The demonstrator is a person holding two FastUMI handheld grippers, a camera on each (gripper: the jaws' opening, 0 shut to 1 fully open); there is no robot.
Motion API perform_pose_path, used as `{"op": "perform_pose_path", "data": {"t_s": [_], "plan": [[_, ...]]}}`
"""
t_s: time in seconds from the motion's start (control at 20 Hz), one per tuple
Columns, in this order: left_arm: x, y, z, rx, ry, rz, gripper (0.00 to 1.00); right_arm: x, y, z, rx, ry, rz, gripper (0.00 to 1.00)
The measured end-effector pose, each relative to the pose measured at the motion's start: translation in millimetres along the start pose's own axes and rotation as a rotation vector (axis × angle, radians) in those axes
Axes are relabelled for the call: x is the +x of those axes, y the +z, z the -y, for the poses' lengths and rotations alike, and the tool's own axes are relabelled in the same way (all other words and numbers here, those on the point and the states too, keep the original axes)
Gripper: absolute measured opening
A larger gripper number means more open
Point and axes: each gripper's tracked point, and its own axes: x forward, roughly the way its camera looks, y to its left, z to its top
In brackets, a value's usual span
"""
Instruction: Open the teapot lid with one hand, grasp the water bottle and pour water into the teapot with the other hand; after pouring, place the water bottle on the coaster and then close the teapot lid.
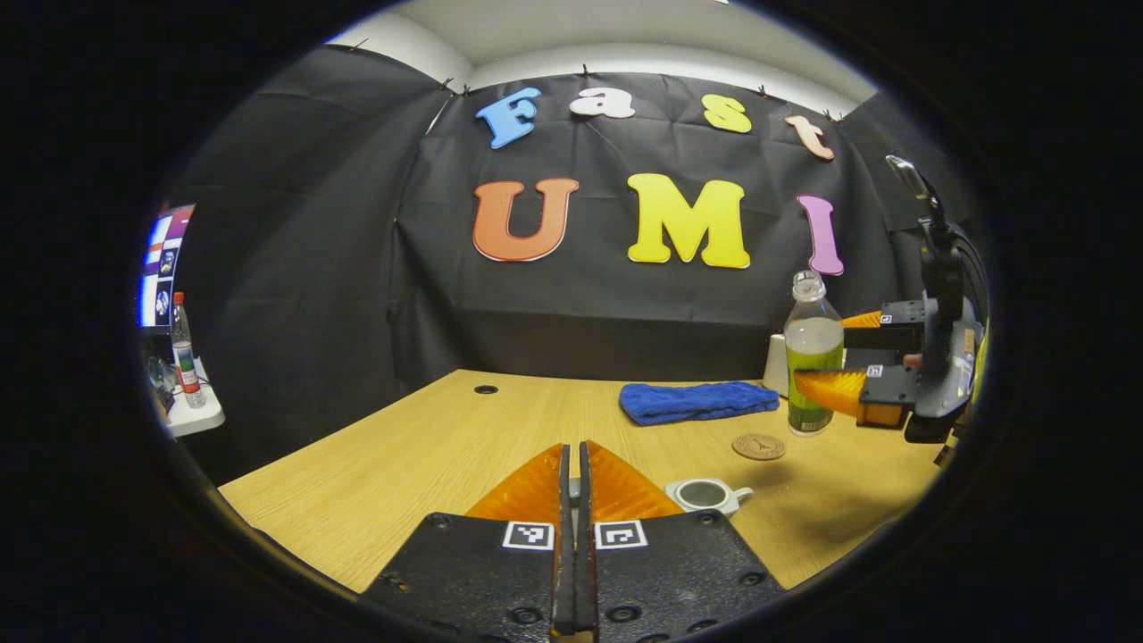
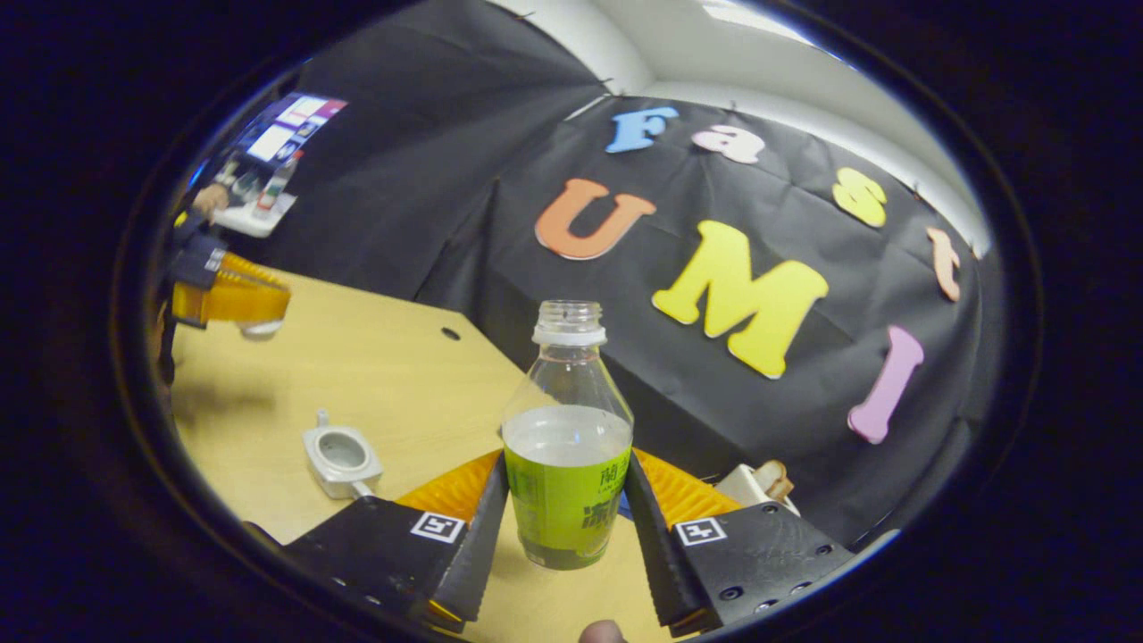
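Plastic under grip: the right claw (image 2: 567, 480) has a finger on each side of the water bottle (image 2: 566, 429), pressing at the label, cap off, roughly half full. (Inspector A)

And the left claw (image 1: 571, 487)? (Inspector B)

Nearly closed. In the right gripper view a pale piece hangs at its tips, which I judge to be the teapot lid (image 2: 262, 329), held well clear of the pot. (A)

Location of the pot? (B)

The teapot (image 1: 705, 494) sits open on the tabletop (image 1: 429, 446), just beyond the left claw and nearer than the coaster (image 1: 759, 446). Whether the bottle's base touches the tabletop, I cannot tell. (A)

Recommendation for the pour? (B)

Carry the bottle upright until its neck is over the opening, then tip slowly. The mouth is small, so a fast tilt risks a spill. Keep the lid aside throughout. (A)

Count? (B)

Two claws, one teapot, one lid, one coaster, one blue cloth (image 1: 696, 400). Two bottles: the gripped one, and a red-capped bottle (image 1: 183, 348) on a side shelf. (A)
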Motion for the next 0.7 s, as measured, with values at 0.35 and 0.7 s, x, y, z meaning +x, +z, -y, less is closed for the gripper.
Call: {"op": "perform_pose_path", "data": {"t_s": [0.35,0.7], "plan": [[-1.7,11.1,21.5,0.038,-0.027,0.023,0.02,69.4,-47.7,36.4,0.397,0.004,-0.092,0.71],[-2.2,15.1,32.1,0.069,-0.043,0.035,0.03,97.9,-74.9,34.8,0.417,-0.01,-0.12,0.71]]}}
